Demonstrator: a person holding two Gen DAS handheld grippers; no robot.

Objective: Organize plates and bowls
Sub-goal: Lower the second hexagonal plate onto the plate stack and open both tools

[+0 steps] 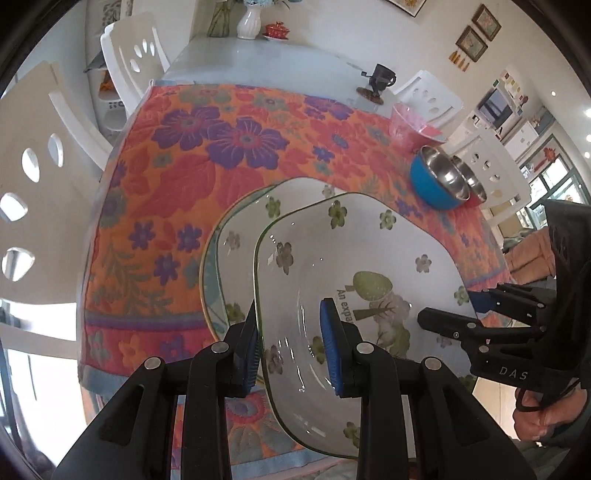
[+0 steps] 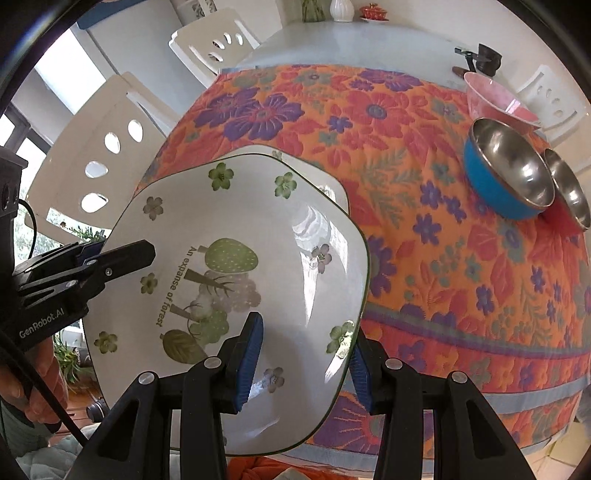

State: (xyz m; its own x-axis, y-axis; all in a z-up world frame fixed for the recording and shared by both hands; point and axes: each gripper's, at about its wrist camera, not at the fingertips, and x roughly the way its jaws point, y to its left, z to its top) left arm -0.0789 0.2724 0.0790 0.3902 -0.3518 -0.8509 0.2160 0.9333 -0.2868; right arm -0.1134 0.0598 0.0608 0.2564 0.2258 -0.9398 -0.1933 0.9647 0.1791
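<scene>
A white plate with green flowers and a forest print (image 1: 369,258) (image 2: 236,258) is held above the flowered tablecloth by both grippers. My left gripper (image 1: 291,347) is shut on its near rim, one pad inside and one outside; it also shows in the right wrist view (image 2: 122,254) at the plate's left edge. My right gripper (image 2: 303,354) is shut on the plate's other rim; it shows in the left wrist view (image 1: 458,310) at the right. A second matching plate (image 1: 251,218) (image 2: 328,184) lies on the cloth right under the held one.
A blue steel-lined bowl (image 1: 439,181) (image 2: 506,177), a smaller steel bowl (image 1: 472,181) (image 2: 569,188) and a pink bowl (image 1: 410,125) (image 2: 495,99) stand at the cloth's right edge. A dark cup (image 1: 380,79) and a white vase (image 1: 249,22) stand further back. White chairs (image 1: 40,166) surround the table.
</scene>
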